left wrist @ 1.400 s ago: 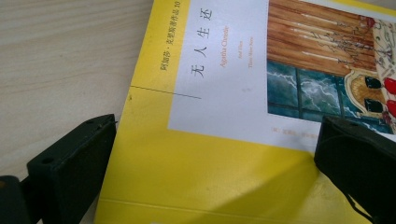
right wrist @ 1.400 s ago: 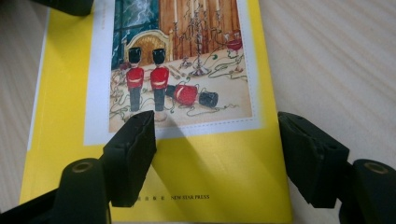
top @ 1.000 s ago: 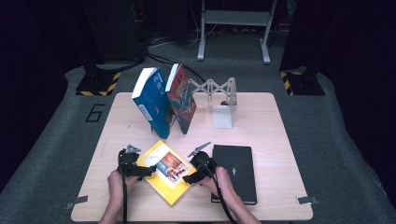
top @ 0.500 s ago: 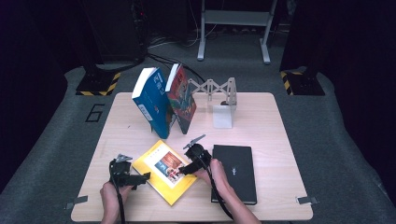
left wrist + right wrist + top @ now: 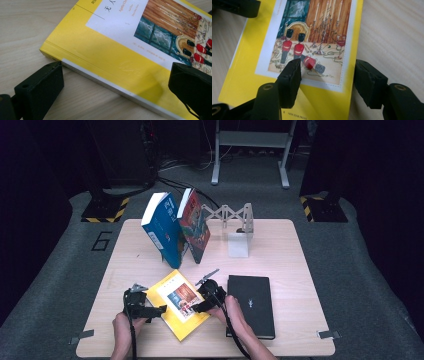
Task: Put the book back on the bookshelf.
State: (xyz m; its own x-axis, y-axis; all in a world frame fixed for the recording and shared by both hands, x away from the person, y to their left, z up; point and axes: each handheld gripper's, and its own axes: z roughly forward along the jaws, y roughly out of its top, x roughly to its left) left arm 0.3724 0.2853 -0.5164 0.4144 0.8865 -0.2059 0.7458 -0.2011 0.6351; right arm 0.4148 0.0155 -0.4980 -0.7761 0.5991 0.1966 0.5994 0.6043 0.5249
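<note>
In the high view, a yellow book (image 5: 179, 303) lies flat near the bottom middle of the picture, on the wooden table (image 5: 280, 245). The left gripper (image 5: 159, 310) sits at the book's lower left edge, and the right gripper (image 5: 199, 307) sits at its right edge. A black book (image 5: 251, 304) lies just right of the yellow one, and two books, a blue book (image 5: 165, 231) and a red book (image 5: 195, 226), lean against each other in the upper middle, next to a white stand (image 5: 234, 222). In the left gripper view, the jaws stand apart: one jaw is down at the lower left, right by the book's corner (image 5: 50, 51), and the other hangs over the cover at the lower right. They do not pinch anything. In the right gripper view, the jaws have just been closing, with the book's right edge (image 5: 352, 75) between them; one jaw is over the little soldiers in the cover picture and the other is over the bare table. They are not pinching yet. I think the step is grabbing the yellow book. Next, the right jaws need to slide under the edge and squeeze, so the book can be lifted without slipping.
</note>
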